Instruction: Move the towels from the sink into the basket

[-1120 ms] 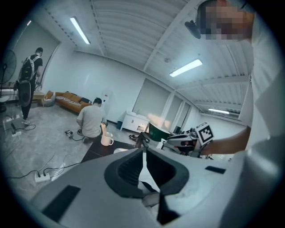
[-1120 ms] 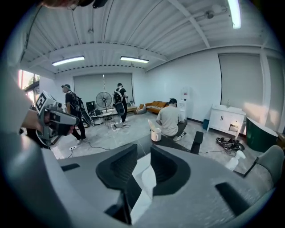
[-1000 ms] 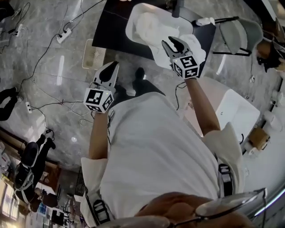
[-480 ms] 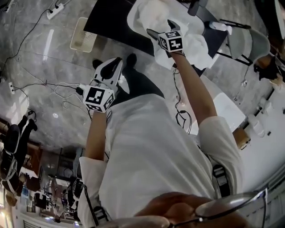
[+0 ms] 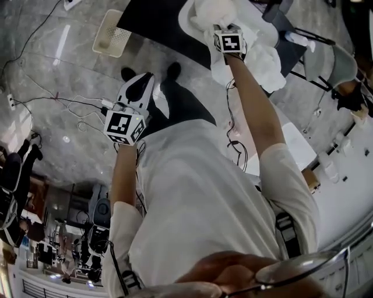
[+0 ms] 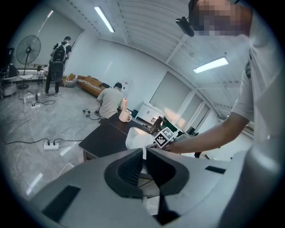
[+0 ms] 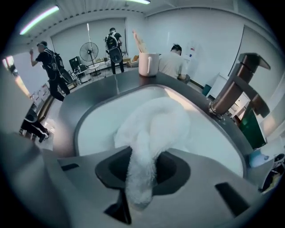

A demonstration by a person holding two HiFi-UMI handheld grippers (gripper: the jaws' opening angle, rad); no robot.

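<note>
A white towel (image 7: pixel 151 129) lies heaped in the white sink (image 7: pixel 89 120), which is set in a dark table (image 5: pixel 151 23). My right gripper (image 7: pixel 142 167) reaches into the sink (image 5: pixel 189 14); its jaws are closing, and a fold of that towel (image 5: pixel 213 11) is pinched between them. A second white towel (image 5: pixel 262 61) hangs over the sink's near edge beside my right arm. The pale slatted basket (image 5: pixel 109 36) stands on the floor left of the table. My left gripper (image 5: pixel 148 78) hangs over the floor, away from both, shut with nothing in it.
A bronze faucet (image 7: pixel 236 84) rises at the sink's right side, and a white mug (image 7: pixel 148 64) stands behind it. Cables and a power strip (image 5: pixel 87 107) lie on the floor. A chair (image 5: pixel 326 55) stands at the right. People stand in the background.
My right gripper has moved from the draped towel at the sink's near edge forward into the basin and closed on the towel there. The left gripper has hardly moved.
</note>
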